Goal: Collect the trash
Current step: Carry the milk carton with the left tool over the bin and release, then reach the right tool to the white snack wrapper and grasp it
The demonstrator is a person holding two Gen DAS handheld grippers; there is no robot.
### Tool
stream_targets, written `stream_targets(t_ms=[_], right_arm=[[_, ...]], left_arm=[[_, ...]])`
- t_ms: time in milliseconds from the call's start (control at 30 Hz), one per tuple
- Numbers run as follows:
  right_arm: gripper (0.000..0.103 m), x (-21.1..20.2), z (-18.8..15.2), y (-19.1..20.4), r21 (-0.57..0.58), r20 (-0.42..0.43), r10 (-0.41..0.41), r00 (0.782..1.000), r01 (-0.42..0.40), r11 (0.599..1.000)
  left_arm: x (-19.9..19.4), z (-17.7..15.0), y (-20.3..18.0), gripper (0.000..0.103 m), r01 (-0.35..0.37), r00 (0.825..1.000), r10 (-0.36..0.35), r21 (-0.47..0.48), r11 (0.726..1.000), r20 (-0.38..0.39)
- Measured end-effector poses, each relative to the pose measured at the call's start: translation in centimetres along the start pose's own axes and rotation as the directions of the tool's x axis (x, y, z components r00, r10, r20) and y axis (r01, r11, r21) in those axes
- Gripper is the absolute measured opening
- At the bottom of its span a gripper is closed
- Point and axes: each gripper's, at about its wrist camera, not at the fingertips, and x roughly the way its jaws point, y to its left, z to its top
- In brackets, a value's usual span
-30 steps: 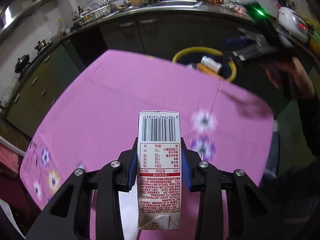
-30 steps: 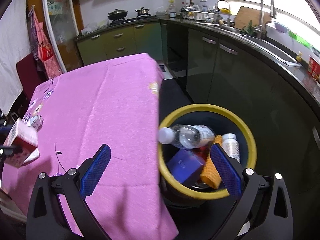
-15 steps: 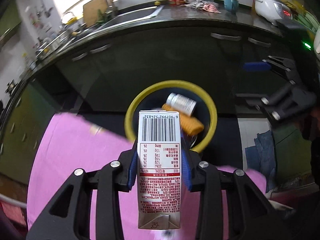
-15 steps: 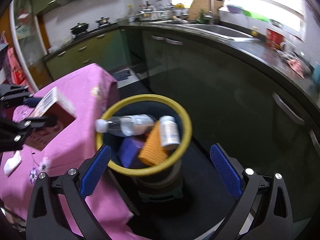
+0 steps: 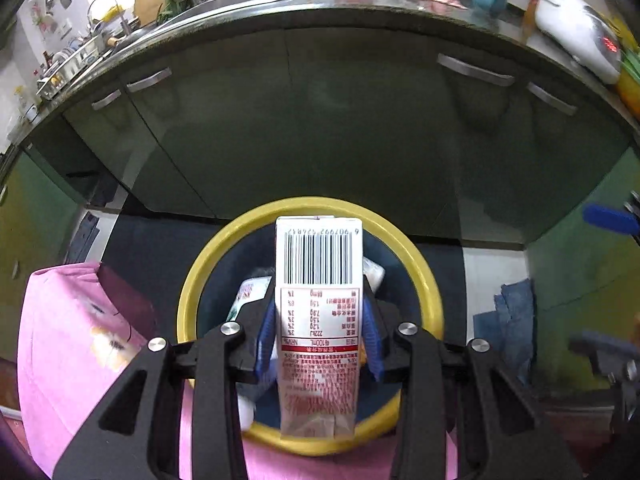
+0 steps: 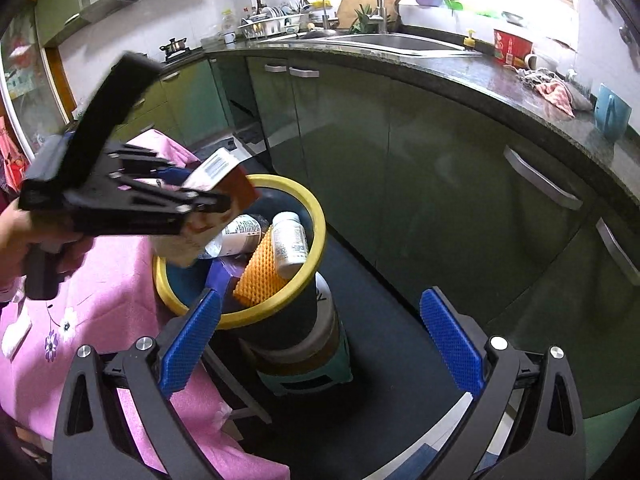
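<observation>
A white milk carton [image 5: 318, 320] with a barcode and red print sits between the blue pads of my left gripper [image 5: 319, 300]. Its jaws are opening, with the pads still against the carton's sides. The carton hangs directly over the yellow-rimmed trash bin [image 5: 192, 292]. In the right wrist view the left gripper [image 6: 200, 188] reaches in from the left, holding the carton [image 6: 218, 166] above the bin [image 6: 316, 216]. My right gripper [image 6: 320, 300] is open and empty, on the near side of the bin. Its blue pad [image 5: 608, 218] shows at the right edge of the left wrist view.
The bin holds a white pill bottle [image 6: 290, 240], an orange textured piece [image 6: 260, 272], a clear plastic bottle [image 6: 240, 234] and a purple box [image 6: 220, 276]. It stands on a stool [image 6: 304, 372] beside the pink-clothed table [image 6: 100, 280]. Dark green cabinets [image 6: 440, 160] run behind.
My left gripper carried the carton from over the pink table to above the bin. The right gripper swung to the right, away from the table, and stayed open.
</observation>
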Motion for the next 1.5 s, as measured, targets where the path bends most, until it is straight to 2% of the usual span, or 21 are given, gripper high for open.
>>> stream_targets(t_ms=[33, 100, 167, 267, 333, 400, 467, 600, 667, 767, 800, 833, 900, 1000, 1067, 1167, 1200, 1267, 1333, 1500], right_arm=[[0.098, 0.0, 0.0, 0.1, 0.0, -0.002, 0.001, 1.0, -0.001, 1.0], [0.098, 0.1, 0.0, 0.5, -0.005, -0.007, 0.003, 1.0, -0.003, 1.0], [0.098, 0.0, 0.0, 0.7, -0.012, -0.009, 0.007, 1.0, -0.007, 1.0], [0.098, -0.3, 0.1, 1.2, -0.026, -0.006, 0.018, 1.0, -0.018, 1.0], [0.098, -0.4, 0.1, 1.8, -0.04, -0.002, 0.036, 0.999, -0.036, 0.999], [0.098, -0.6, 0.3, 2.8, -0.063, -0.001, 0.067, 0.998, -0.067, 0.996], [0.098, -0.6, 0.5, 4.6, -0.104, -0.005, 0.114, 0.993, -0.114, 0.988], [0.098, -0.3, 1.0, 9.1, -0.208, -0.032, 0.204, 0.978, -0.206, 0.956], [0.098, 0.0, 1.0, 11.8, -0.263, -0.052, 0.252, 0.966, -0.257, 0.93], [0.098, 0.9, 0.8, 17.5, -0.364, -0.115, 0.355, 0.928, -0.372, 0.854], [0.098, 1.1, 0.7, 19.3, -0.388, -0.131, 0.376, 0.917, -0.396, 0.832], [0.098, 1.3, 0.6, 20.9, -0.411, -0.15, 0.396, 0.906, -0.422, 0.809], [0.098, 1.9, 0.3, 25.0, -0.458, -0.196, 0.441, 0.876, -0.479, 0.749], [0.098, 2.5, -0.4, 31.6, -0.509, -0.276, 0.517, 0.81, -0.579, 0.637], [0.098, 2.8, -1.0, 36.4, -0.533, -0.338, 0.575, 0.745, -0.655, 0.536], [0.098, 3.7, -1.6, 42.3, -0.547, -0.417, 0.6, 0.683, -0.715, 0.434], [0.098, 3.9, -1.8, 43.7, -0.555, -0.427, 0.602, 0.675, -0.721, 0.414], [0.098, 4.6, -2.4, 47.0, -0.582, -0.446, 0.582, 0.68, -0.714, 0.389], [0.098, 5.4, -2.7, 49.3, -0.591, -0.463, 0.575, 0.674, -0.719, 0.367], [0.098, 7.2, -3.7, 53.9, -0.637, -0.486, 0.511, 0.709, -0.688, 0.348]], left_arm=[[0.2, 0.2, 0.2, 0.054, -0.01, 1.0, 0.01, -0.009, 1.0, 0.001], [0.0, 0.5, 0.7, 0.067, -0.026, 0.999, 0.027, -0.036, 0.999, 0.018], [-1.5, 0.4, 1.3, 0.067, -0.021, 0.999, 0.024, -0.054, 0.998, 0.044], [-6.0, -1.0, 2.4, 0.069, 0.005, 0.994, 0.006, -0.096, 0.995, 0.113], [-10.0, -2.9, 3.2, 0.082, 0.017, 0.983, 0.006, -0.126, 0.992, 0.182], [-14.5, -5.9, 4.1, 0.089, -0.002, 0.965, 0.046, -0.168, 0.986, 0.26], [-18.0, -8.9, 5.1, 0.09, -0.006, 0.95, 0.069, -0.204, 0.979, 0.303], [-23.4, -16.3, 6.9, 0.093, -0.04, 0.929, 0.151, -0.312, 0.949, 0.339], [-25.9, -21.5, 8.1, 0.093, -0.085, 0.919, 0.221, -0.383, 0.92, 0.327], [-28.4, -27.9, 9.1, 0.093, -0.185, 0.891, 0.351, -0.474, 0.861, 0.288], [-29.2, -29.9, 9.3, 0.093, -0.217, 0.88, 0.392, -0.507, 0.834, 0.268], [-30.2, -32.7, 9.5, 0.093, -0.255, 0.865, 0.442, -0.553, 0.793, 0.236], [-31.3, -36.1, 9.8, 0.093, -0.272, 0.857, 0.472, -0.599, 0.753, 0.205], [-33.0, -41.0, 9.8, 0.093, -0.275, 0.847, 0.504, -0.671, 0.689, 0.169], [-34.0, -43.9, 9.9, 0.093, -0.278, 0.839, 0.523, -0.712, 0.645, 0.147], [-35.0, -46.5, 9.8, 0.093, -0.294, 0.824, 0.554, -0.742, 0.602, 0.123], [-35.0, -46.9, 9.8, 0.094, -0.295, 0.822, 0.557, -0.747, 0.596, 0.119], [-35.2, -47.8, 10.0, 0.094, -0.288, 0.822, 0.556, -0.756, 0.588, 0.12], [-35.2, -48.4, 10.0, 0.094, -0.28, 0.825, 0.551, -0.757, 0.591, 0.125], [-34.8, -49.1, 10.1, 0.094, -0.258, 0.834, 0.533, -0.756, 0.602, 0.14]])
